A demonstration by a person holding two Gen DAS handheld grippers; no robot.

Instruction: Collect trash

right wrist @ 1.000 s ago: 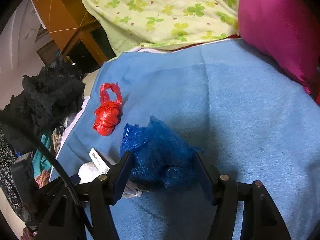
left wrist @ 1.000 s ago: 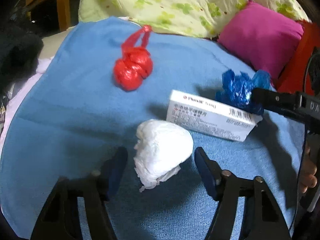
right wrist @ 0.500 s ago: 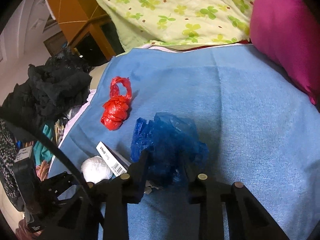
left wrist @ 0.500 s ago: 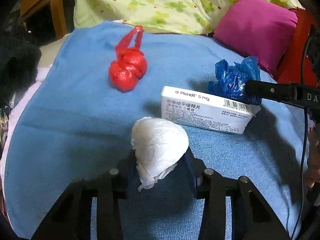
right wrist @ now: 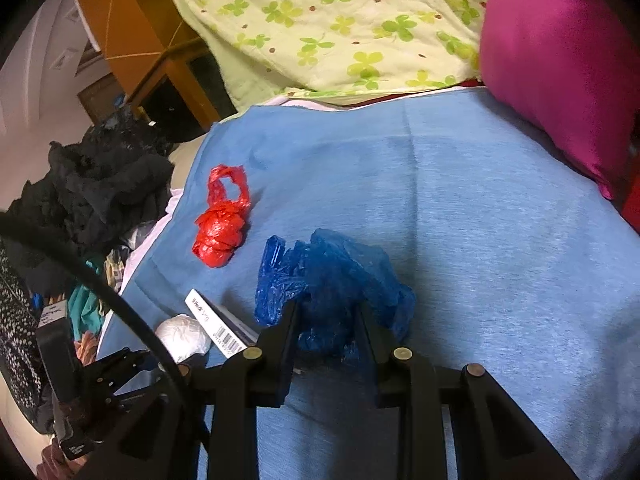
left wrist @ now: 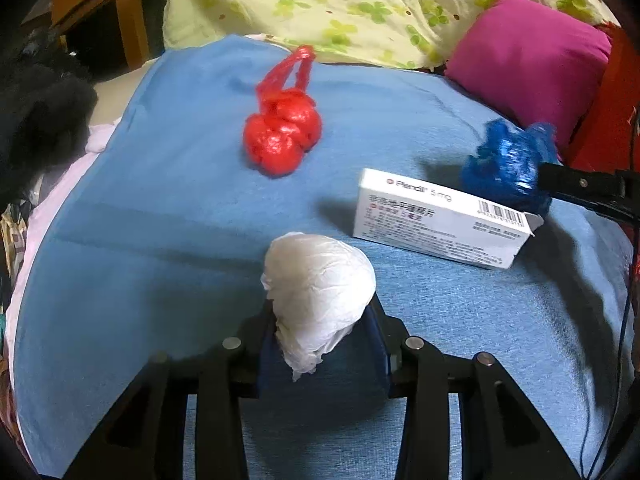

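Blue blanket point(left wrist: 168, 216), two pieces of trash gripped at once

Medicine box point(left wrist: 436, 220) and red bag point(left wrist: 282, 136) lie loose (uncollected); right gripper point(right wrist: 326, 320) pinches the blue bag point(right wrist: 332, 280), left gripper point(left wrist: 320, 328) clamps the white wad point(left wrist: 320, 284), whose soft, narrow tail could slip out on lifting.

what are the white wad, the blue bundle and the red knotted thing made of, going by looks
White wad: matte, finely creased, frayed tail, so likely tissue paper, possibly thin film.
Blue bundle: thin translucent plastic film, with glossy crinkles.
Red knotted thing: shiny thin plastic bag, with tied loop handles and bright highlights.
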